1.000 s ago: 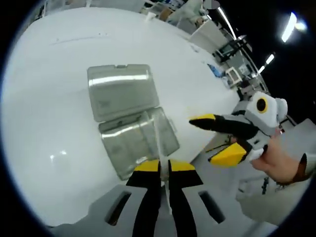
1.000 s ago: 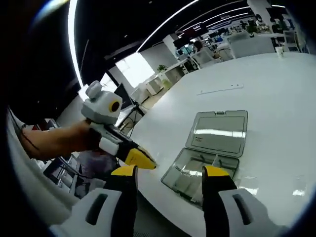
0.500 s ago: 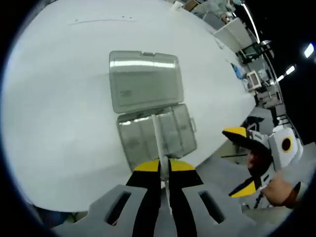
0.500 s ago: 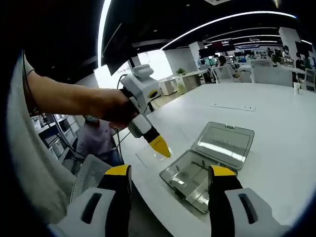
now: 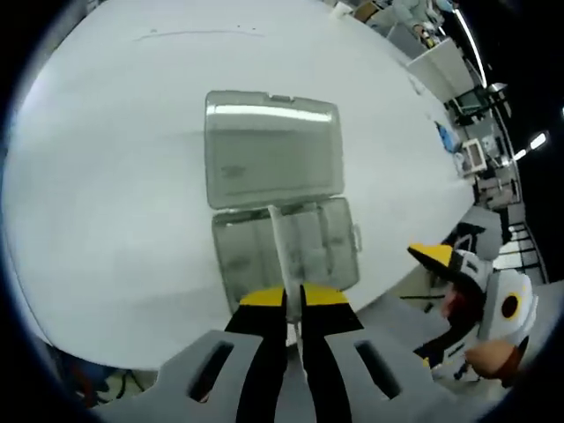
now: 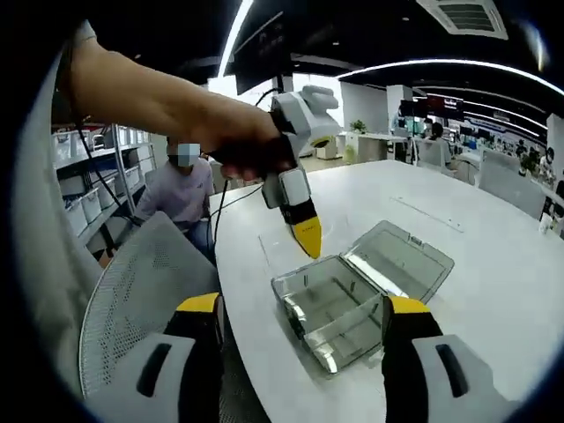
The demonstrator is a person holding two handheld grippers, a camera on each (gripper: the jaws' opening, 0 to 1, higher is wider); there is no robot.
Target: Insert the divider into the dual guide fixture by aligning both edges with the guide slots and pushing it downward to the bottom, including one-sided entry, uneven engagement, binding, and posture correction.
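Near the table's front edge sits the clear plastic fixture box [image 5: 286, 251], its hinged lid [image 5: 271, 145] folded open flat on the white table [image 5: 106, 176] behind the tray. Your left gripper [image 5: 293, 298] has its yellow-tipped jaws clenched on the divider [image 5: 279, 247], a thin translucent strip that runs forward from between the jaws and hangs over the middle of the open tray; whether its edges have entered the guide slots you cannot tell from either view. In the right gripper view the left gripper [image 6: 307, 238] points its yellow tip down just above the tray's near-left wall, your hand [image 6: 242, 145] wrapped round its white body. The fixture box [image 6: 339, 308] lies close to the table's curved edge there, lid [image 6: 401, 263] tipped back towards the table's middle. Your right gripper [image 6: 301, 310] stays off the box, jaws released and spread wide with nothing between them, held beyond the table's edge. It also shows at the lower right of the left gripper view [image 5: 436, 257], off the table's edge, well apart from the box. A mesh chair back [image 6: 132, 300] stands beside the table, and a seated person [image 6: 181, 194] is past it.
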